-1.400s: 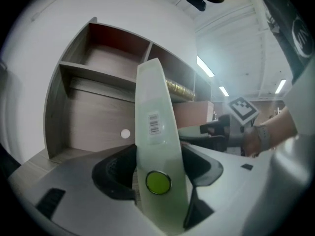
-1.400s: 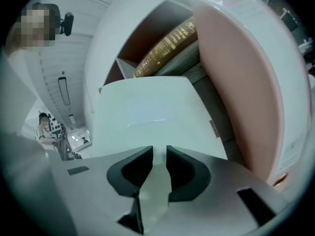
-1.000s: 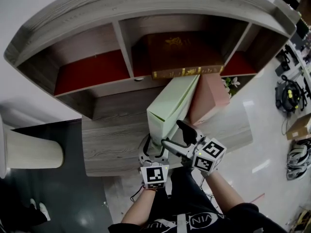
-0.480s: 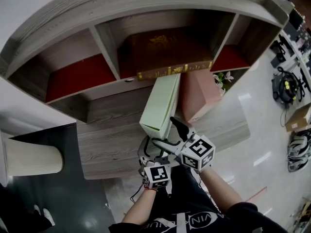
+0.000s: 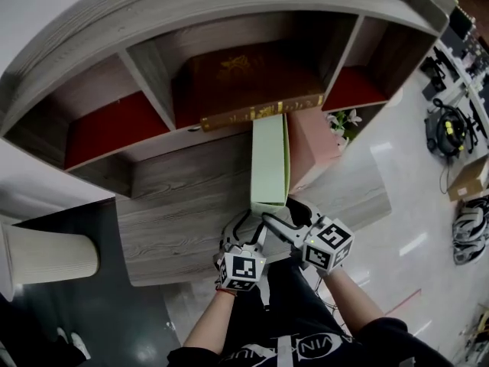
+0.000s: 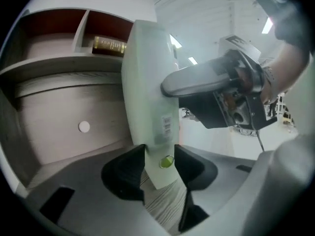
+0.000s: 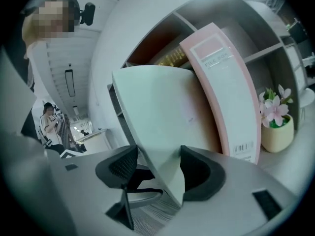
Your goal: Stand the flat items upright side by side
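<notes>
The green box [image 5: 270, 159] stands upright on the desk [image 5: 183, 197], on one long thin edge. Its long axis runs straight away from the person, from the grippers to the gilt edge of the book [image 5: 244, 82] lying flat in the shelf's middle bay. The narrow top face points up. The pink box [image 5: 309, 140] stands just beside it on the right, side against side as far as I can see.

Both grippers are at the box's near end. The left gripper [image 5: 246, 226] sits low at the corner. Its jaws have just been closing and are now clamped on the thin end of the green box. The right gripper [image 5: 286, 214] comes in from the right. Its jaws have just been closing too, and they pinch the same box by its lower corner.

The left gripper view shows what the head view cannot: the end face of the green box [image 6: 147, 97] with a barcode label [image 6: 166, 124] and a round green sticker [image 6: 166, 162] between the pads. It also shows one finger [image 6: 197, 80] of the right gripper laid across the box's side.

The right gripper view shows the broad side of the green box [image 7: 162, 117]. The pink box [image 7: 226, 92] rises behind it, tilted a little, and a pot of flowers [image 7: 276, 127] stands to its right.
</notes>
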